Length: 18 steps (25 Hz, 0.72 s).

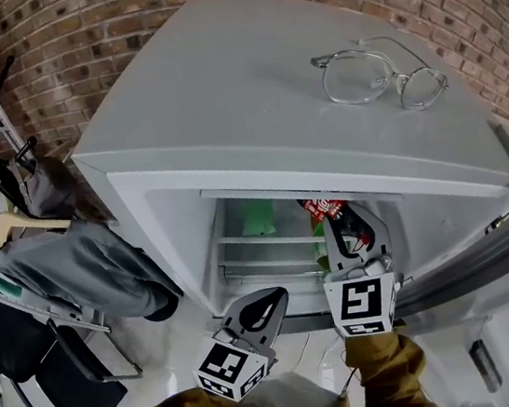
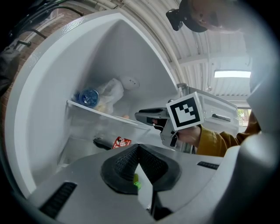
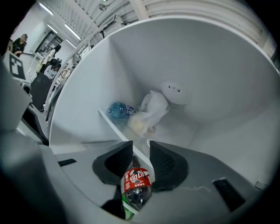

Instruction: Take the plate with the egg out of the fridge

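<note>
The small white fridge [image 1: 247, 86] stands open, its door [image 1: 494, 305] swung to the right. My right gripper [image 1: 348, 232] reaches into the lower compartment, jaws open [image 3: 141, 151], directly over a cola bottle [image 3: 136, 186] with a red label that lies below the gap. Outside the fridge front, lower down, my left gripper [image 1: 267, 304] has its pads shut together [image 2: 139, 148] on nothing. On the upper shelf [image 3: 114, 124] lie a blue-capped bottle [image 3: 119, 109] and a crumpled plastic bag [image 3: 148, 111]. I cannot make out a plate or egg.
Glasses [image 1: 378, 77] rest on the fridge top. Something green [image 1: 256, 216] sits at the back of the fridge. A round white dial [image 3: 174, 92] is on the inner wall. A dark chair [image 1: 61, 366] and grey cloth [image 1: 84, 264] stand at left.
</note>
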Each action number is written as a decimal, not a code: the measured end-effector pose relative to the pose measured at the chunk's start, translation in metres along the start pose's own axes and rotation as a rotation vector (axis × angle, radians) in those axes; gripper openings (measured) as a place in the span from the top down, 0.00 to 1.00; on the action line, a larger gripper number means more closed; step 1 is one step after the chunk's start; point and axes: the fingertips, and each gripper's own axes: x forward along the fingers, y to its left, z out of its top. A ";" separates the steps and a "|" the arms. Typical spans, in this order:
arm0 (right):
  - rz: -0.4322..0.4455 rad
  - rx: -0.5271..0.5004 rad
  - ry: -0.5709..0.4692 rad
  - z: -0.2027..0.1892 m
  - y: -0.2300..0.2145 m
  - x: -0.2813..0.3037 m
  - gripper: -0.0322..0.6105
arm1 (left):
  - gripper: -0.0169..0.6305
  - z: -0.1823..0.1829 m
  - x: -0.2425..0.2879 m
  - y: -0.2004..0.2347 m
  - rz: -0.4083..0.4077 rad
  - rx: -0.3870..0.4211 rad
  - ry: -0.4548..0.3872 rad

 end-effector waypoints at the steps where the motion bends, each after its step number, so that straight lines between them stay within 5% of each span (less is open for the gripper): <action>1: 0.003 -0.010 0.003 0.000 -0.001 0.002 0.79 | 0.96 -0.001 0.000 0.000 0.000 0.000 0.001; 18: -0.007 -0.370 0.171 -0.014 -0.026 0.041 0.79 | 0.96 0.003 0.006 -0.001 -0.006 -0.001 -0.019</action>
